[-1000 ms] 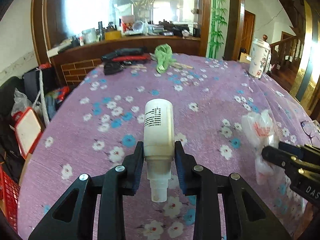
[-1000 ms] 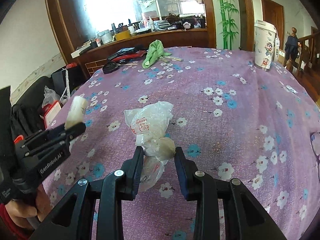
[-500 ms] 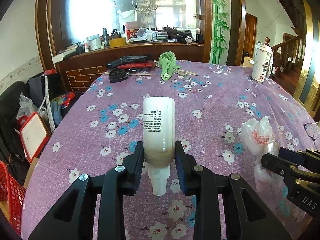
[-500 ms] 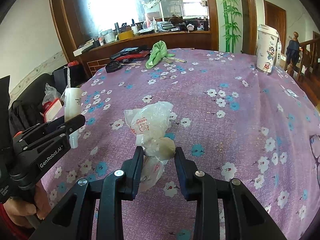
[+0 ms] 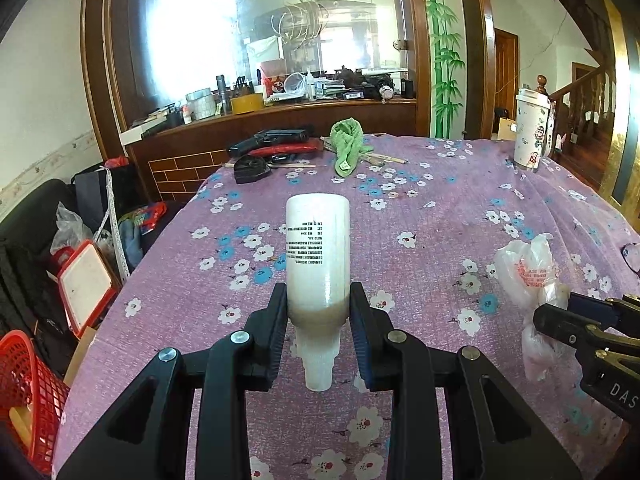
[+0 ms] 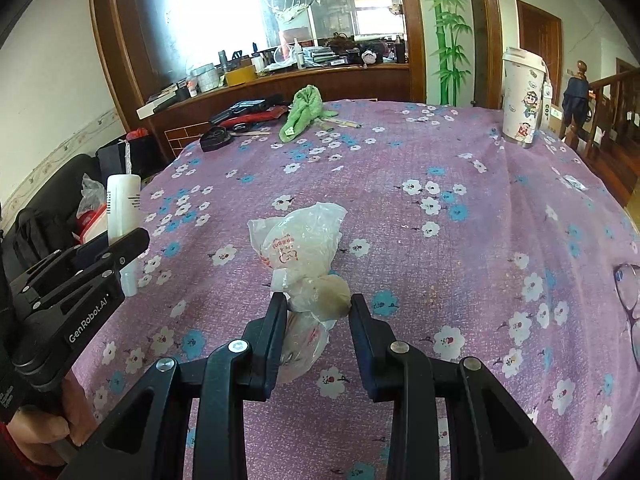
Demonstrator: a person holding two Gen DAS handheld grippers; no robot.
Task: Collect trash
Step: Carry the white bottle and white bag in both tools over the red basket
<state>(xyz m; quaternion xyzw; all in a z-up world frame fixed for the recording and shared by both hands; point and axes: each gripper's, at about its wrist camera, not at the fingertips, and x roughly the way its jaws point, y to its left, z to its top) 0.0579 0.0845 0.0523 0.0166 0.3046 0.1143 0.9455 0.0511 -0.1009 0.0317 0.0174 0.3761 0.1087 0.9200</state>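
Trash is gripped on both sides, left hand-held gripper [image 5: 319, 312] clamped on the white bottle [image 5: 318, 256], right hand-held gripper [image 6: 319, 308] on the knotted plastic bag [image 6: 304, 256], so we should carry both level toward the red basket [image 5: 28, 392] left of the bottle.

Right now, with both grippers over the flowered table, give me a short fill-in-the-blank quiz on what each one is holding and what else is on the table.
1. The left gripper is shut on a white ____, cap end toward the camera.
2. The right gripper is clamped on a crumpled plastic ____.
3. The cloth at the table's far end is ____ in colour.
4. Off the table's left edge stands a ____ mesh basket.

Missing words: bottle; bag; green; red
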